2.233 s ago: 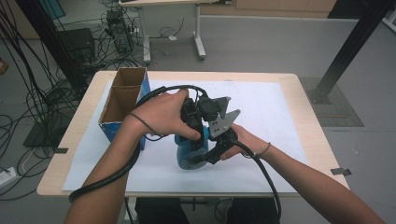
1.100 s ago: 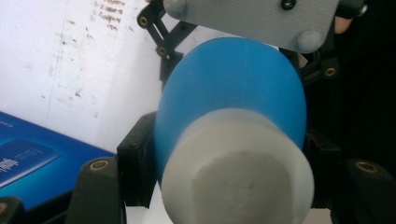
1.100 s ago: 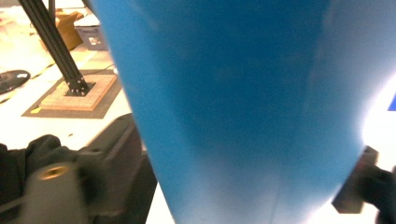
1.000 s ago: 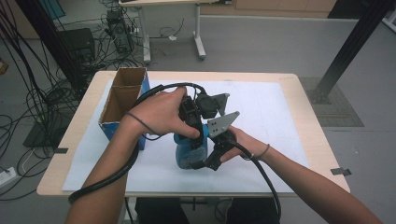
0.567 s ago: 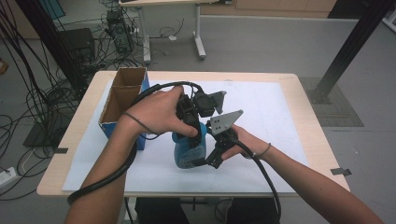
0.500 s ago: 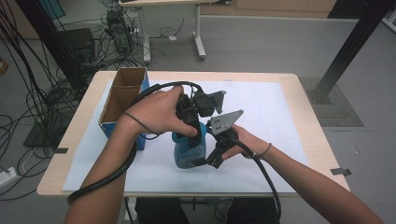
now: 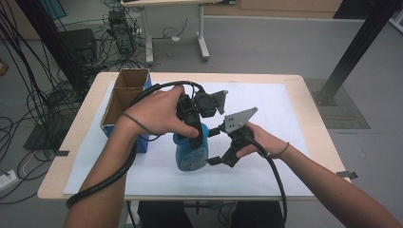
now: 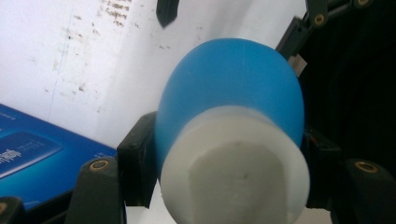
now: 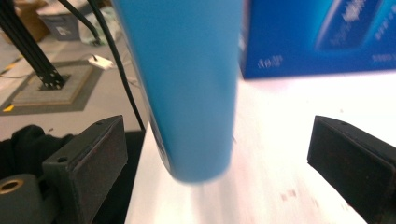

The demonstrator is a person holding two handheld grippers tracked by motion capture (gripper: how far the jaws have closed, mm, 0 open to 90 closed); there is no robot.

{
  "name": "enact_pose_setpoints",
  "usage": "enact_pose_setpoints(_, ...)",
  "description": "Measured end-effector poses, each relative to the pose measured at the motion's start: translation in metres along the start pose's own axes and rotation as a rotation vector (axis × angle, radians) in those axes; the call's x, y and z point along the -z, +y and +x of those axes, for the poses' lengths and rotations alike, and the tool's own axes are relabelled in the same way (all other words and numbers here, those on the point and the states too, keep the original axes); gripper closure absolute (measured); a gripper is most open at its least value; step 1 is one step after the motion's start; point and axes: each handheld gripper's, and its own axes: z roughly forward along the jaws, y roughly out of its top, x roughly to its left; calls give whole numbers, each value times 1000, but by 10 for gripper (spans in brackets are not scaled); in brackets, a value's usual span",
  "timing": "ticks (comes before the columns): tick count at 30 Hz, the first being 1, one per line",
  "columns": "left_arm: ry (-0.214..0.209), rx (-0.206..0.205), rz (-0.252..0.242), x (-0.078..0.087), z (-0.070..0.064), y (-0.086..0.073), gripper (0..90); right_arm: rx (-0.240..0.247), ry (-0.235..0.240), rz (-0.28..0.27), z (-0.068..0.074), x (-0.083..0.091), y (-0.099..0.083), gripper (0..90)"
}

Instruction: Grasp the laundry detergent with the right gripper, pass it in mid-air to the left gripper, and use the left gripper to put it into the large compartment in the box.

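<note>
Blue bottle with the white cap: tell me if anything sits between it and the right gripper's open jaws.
Nothing visible does. The blue plastic bottle sits in the gap of the right gripper, its jaws wide apart; the left gripper clamps its white cap.

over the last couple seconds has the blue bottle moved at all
Yes. The blue bottle, clamped by the left gripper, has shifted slightly left toward the cardboard box in the high view.
</note>
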Motion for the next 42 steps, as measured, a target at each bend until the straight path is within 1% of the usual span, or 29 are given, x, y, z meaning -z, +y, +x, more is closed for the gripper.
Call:
enact_pose_setpoints(3, 0, 1, 1, 0, 0, 0, 365, -33, -24, 56, -2, 7, -2, 48)
enact_pose_setpoints(6, 4, -3, 1, 1, 1, -1, 366, -84, -50, 125, -5, 14, -4, 49)
enact_pose_setpoints(10, 3, 3, -1, 2, 0, -2, 366, -128, -97, 214, -12, 25, -6, 53)
enact_pose_setpoints(11, 2, -2, 2, 2, 0, -3, 366, -147, -102, 237, -13, 27, -7, 56)
enact_pose_setpoints(13, -1, 4, -4, 3, -1, -3, 366, -179, -106, 277, -15, 31, -9, 61)
enact_pose_setpoints(14, 0, -8, -1, 4, 0, -3, 366, -199, -116, 309, -17, 33, -10, 64)
enact_pose_setpoints(15, 0, -4, -4, 4, -1, -3, 366, -210, -125, 345, -18, 35, -11, 62)
enact_pose_setpoints(17, 1, -2, -5, 5, -3, -4, 366, -232, -121, 407, -20, 40, -13, 62)
enact_pose_setpoints(21, 7, 0, -7, 5, -4, -5, 367, -261, -141, 480, -21, 47, -14, 59)
enact_pose_setpoints(22, 7, -3, -3, 6, -4, -5, 367, -270, -152, 496, -22, 50, -14, 59)
enact_pose_setpoints(25, 9, -1, -6, 7, -5, -6, 367, -301, -163, 564, -24, 55, -16, 59)
enact_pose_setpoints(27, 7, -1, -6, 7, -5, -7, 367, -321, -171, 598, -25, 59, -17, 61)
enact_pose_setpoints(29, 3, -3, 0, 7, -4, -7, 367, -360, -182, 638, -27, 63, -19, 63)
enact_pose_setpoints(31, 2, 3, -3, 7, -4, -7, 368, -391, -198, 674, -28, 66, -21, 65)
enact_pose_setpoints(32, 2, 2, -1, 7, -4, -7, 367, -420, -202, 697, -29, 68, -23, 65)
enact_pose_setpoints(33, 2, 2, -1, 7, -4, -7, 368, -435, -202, 730, -30, 70, -25, 64)
enact_pose_setpoints(35, 0, 1, 6, 7, -4, -7, 368, -459, -206, 751, -31, 72, -27, 64)
enact_pose_setpoints(36, 0, 7, -1, 7, -4, -6, 368, -469, -208, 768, -32, 73, -29, 63)
enact_pose_setpoints(37, 0, 8, -4, 8, -4, -6, 368, -465, -215, 781, -33, 74, -30, 64)
enact_pose_setpoints(39, 1, 7, -1, 9, -3, -5, 368, -479, -239, 806, -33, 76, -32, 65)
enact_pose_setpoints(40, 2, 16, -8, 11, -4, -5, 368, -474, -246, 809, -34, 76, -32, 66)
enact_pose_setpoints(41, 3, 14, -4, 11, -4, -5, 368, -472, -246, 816, -35, 78, -33, 66)
enact_pose_setpoints(42, 8, 12, -9, 13, -4, -4, 368, -483, -254, 827, -34, 78, -33, 65)
